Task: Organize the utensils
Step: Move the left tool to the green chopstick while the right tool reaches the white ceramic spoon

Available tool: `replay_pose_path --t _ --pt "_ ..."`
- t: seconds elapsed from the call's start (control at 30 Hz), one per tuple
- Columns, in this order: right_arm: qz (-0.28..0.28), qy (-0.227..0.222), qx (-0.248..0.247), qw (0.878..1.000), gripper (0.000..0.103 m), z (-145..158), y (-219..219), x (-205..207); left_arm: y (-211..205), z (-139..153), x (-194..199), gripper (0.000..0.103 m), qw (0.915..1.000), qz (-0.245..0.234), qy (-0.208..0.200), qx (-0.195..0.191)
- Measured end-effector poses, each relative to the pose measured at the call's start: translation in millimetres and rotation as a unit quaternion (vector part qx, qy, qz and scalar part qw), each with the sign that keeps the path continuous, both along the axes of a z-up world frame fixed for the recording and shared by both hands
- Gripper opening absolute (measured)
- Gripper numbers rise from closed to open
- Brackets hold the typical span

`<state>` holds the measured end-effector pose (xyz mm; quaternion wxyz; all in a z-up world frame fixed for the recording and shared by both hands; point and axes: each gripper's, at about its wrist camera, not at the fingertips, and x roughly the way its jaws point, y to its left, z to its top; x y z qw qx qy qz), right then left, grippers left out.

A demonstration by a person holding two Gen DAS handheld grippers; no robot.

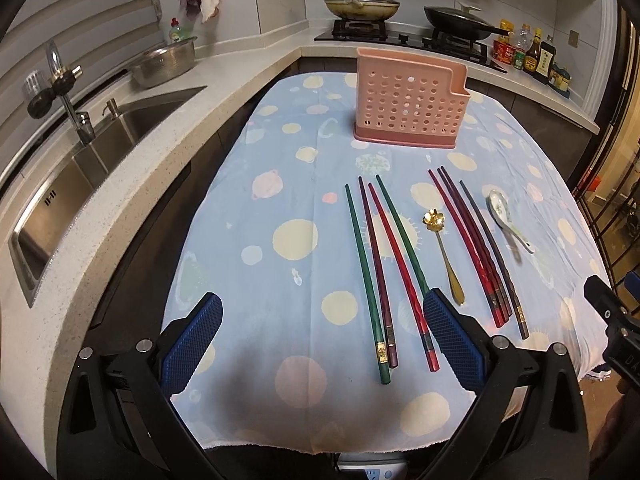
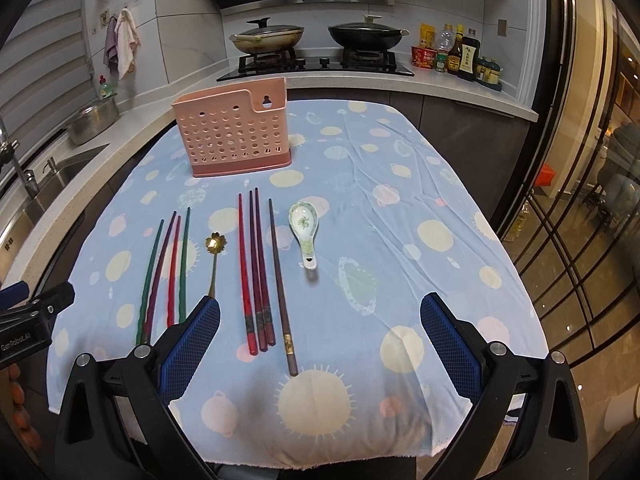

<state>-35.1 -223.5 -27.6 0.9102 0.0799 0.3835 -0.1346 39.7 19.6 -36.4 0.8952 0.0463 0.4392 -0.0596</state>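
A pink perforated utensil holder [image 1: 408, 102] [image 2: 236, 136] stands upright at the far side of the blue patterned tablecloth [image 1: 280, 184] [image 2: 400, 208]. Several green, purple and red chopsticks [image 1: 380, 264] [image 2: 168, 268] lie side by side before it. A gold flower-headed spoon [image 1: 442, 252] [image 2: 214, 252], a second group of red, purple and dark chopsticks [image 1: 476, 248] [image 2: 260, 268] and a white ceramic spoon [image 1: 506, 216] [image 2: 305, 232] lie to their right. My left gripper [image 1: 322, 332] is open above the cloth's near edge, left of the green chopsticks. My right gripper [image 2: 320, 332] is open over the second group's near ends.
A counter with a steel sink [image 1: 100, 148] and a metal bowl [image 1: 166, 64] runs along the left. A hob with two pans [image 2: 316, 36] and sauce bottles [image 2: 460, 54] stands behind the table. Glass doors [image 2: 580, 200] line the right side.
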Motion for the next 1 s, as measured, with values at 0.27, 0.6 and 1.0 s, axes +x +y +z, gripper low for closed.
replay_pose_path --t 0.27,0.6,1.0 --pt "-0.012 0.027 0.016 0.999 0.096 -25.4 -20.2 22.5 0.2 -45.4 28.3 0.096 0.9991 -0.002 0.040 -0.010" --pt "-0.011 0.045 0.027 0.999 0.092 -40.1 -23.7 44.9 -10.7 -79.5 65.0 0.083 0.9981 -0.001 0.060 0.012" --pt "0.001 0.041 0.061 0.997 0.056 -47.5 -37.4 95.7 -4.7 -90.9 68.8 0.064 0.9966 -0.012 0.081 0.000"
